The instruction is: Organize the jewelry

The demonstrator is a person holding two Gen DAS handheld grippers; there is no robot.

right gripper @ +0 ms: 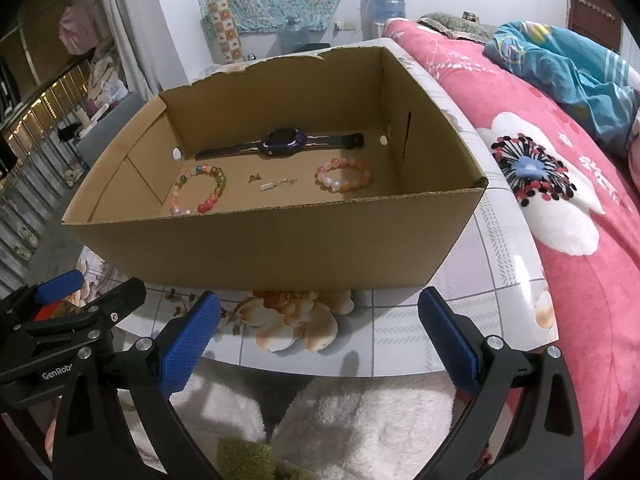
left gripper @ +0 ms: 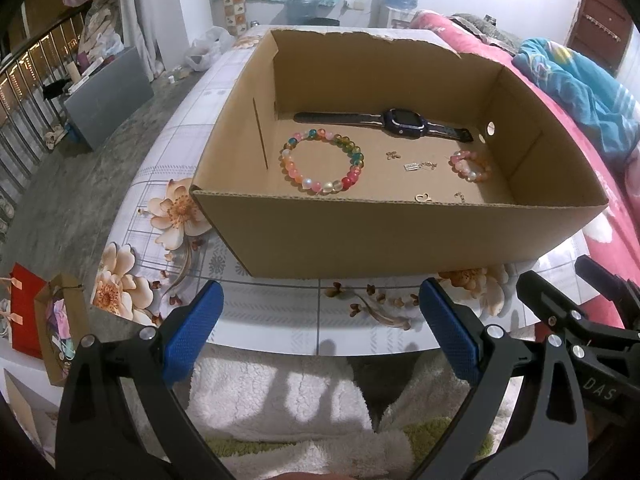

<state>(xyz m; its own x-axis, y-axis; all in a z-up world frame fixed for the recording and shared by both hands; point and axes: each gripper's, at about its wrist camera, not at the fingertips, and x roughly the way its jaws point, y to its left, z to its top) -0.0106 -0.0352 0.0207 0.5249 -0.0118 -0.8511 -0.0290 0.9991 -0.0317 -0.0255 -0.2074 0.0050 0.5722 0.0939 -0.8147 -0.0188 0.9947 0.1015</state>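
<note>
An open cardboard box (left gripper: 400,232) (right gripper: 260,248) stands on a floral table. Inside lie a dark smartwatch (left gripper: 394,121) (right gripper: 285,142), a multicoloured bead bracelet (left gripper: 323,160) (right gripper: 199,194), a smaller pink bead bracelet (left gripper: 470,166) (right gripper: 344,175) and several small metal earrings or charms (left gripper: 412,166) (right gripper: 276,184). My left gripper (left gripper: 320,300) is open and empty, held in front of the box near the table's front edge. My right gripper (right gripper: 320,304) is open and empty too, beside it to the right.
The table (left gripper: 280,308) has a floral tile-pattern top. A pink floral bed (right gripper: 580,220) with a blue blanket lies to the right. A red gift bag (left gripper: 24,312) and a small carton stand on the floor at left. White fleece fabric (left gripper: 280,400) lies below the grippers.
</note>
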